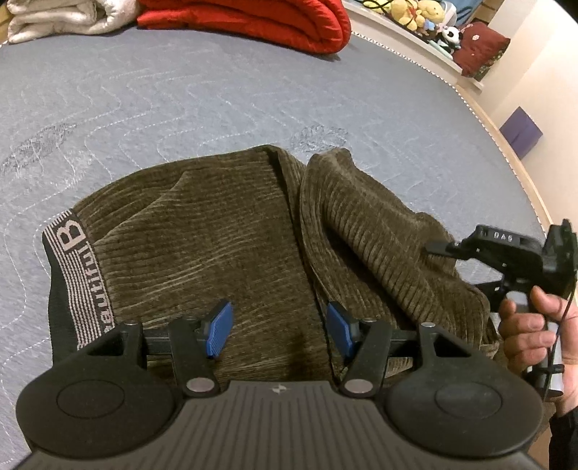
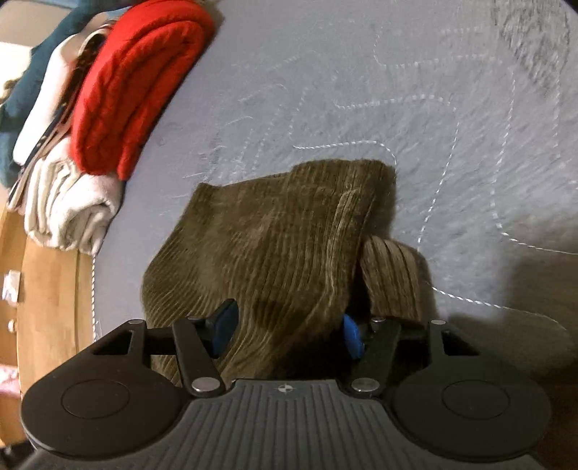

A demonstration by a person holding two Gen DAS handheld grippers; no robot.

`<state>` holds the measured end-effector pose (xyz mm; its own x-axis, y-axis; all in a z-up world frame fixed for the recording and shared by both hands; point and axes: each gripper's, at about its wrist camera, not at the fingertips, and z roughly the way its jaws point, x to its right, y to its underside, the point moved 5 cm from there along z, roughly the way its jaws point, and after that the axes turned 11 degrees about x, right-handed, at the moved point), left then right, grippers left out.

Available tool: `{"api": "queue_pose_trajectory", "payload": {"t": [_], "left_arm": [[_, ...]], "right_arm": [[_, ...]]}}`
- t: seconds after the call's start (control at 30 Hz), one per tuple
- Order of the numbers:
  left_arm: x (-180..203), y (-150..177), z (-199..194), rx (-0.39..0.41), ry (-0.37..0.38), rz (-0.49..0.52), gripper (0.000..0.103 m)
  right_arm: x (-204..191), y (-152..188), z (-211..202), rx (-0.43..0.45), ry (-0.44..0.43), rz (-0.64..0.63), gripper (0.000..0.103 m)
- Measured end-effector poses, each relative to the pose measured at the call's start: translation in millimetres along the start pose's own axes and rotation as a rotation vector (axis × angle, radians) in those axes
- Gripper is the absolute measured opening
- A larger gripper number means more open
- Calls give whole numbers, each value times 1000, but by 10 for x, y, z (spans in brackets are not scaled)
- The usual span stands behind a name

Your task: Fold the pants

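Note:
Olive-brown corduroy pants [image 1: 216,235] lie folded on a grey-blue quilted bed cover [image 1: 180,90], with the lettered black-and-white waistband [image 1: 72,274] at the left. My left gripper [image 1: 280,330] hovers open just above the seat area, its blue pads wide apart and clamping nothing. At the right, a hand [image 1: 531,325] holds my right gripper [image 1: 431,249], whose tip rests at the rumpled leg part. In the right wrist view the pants [image 2: 271,246] rise in a fold between the spread pads of the right gripper [image 2: 289,332]. That fold partly hides the right-hand pad.
A folded red blanket [image 1: 253,18] and white blanket [image 1: 61,18] sit at the far side of the bed; the right wrist view shows them [image 2: 137,83] near the bed's left edge, above wooden floor [image 2: 47,289]. Stuffed toys [image 1: 419,14] and a purple box [image 1: 520,132] lie beyond the right edge.

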<state>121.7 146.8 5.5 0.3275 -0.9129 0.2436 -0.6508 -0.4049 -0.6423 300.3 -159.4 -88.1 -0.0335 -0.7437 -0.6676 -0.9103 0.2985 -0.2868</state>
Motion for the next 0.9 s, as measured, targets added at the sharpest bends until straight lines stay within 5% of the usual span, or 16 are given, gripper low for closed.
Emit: {"api": "queue_pose_trajectory", "payload": {"t": [0.03, 0.07, 0.3, 0.47, 0.57, 0.63, 0.7, 0.77, 0.83, 0.9], "left_arm": [[8, 0, 12, 0, -5, -2, 63], [24, -3, 21, 2, -9, -2, 63], [119, -53, 80, 38, -39, 14, 63], [331, -60, 74, 95, -2, 71, 63], [525, -25, 65, 133, 57, 143, 63], [670, 17, 64, 158, 92, 204, 63], [816, 76, 88, 164, 139, 254, 63], [928, 146, 143, 153, 171, 281, 63], [1033, 209, 211, 133, 203, 297, 63], [1136, 257, 297, 124, 225, 327, 63]], "right_arm": [[-45, -17, -27, 19, 4, -3, 52], [-107, -40, -57, 53, -4, -25, 14], [-553, -288, -506, 254, -230, -109, 12], [-399, -842, -1335, 597, -376, -69, 12], [183, -1157, -1944, 939, -272, 62, 11], [719, -1266, -2206, 1109, -64, 152, 11], [1197, -1334, -2225, 1108, 162, 211, 15], [1586, -1349, -2071, 1006, 262, 253, 18], [1850, -1327, -1912, 899, 256, 309, 26], [1971, -1325, -1862, 851, 235, 341, 45]]}}
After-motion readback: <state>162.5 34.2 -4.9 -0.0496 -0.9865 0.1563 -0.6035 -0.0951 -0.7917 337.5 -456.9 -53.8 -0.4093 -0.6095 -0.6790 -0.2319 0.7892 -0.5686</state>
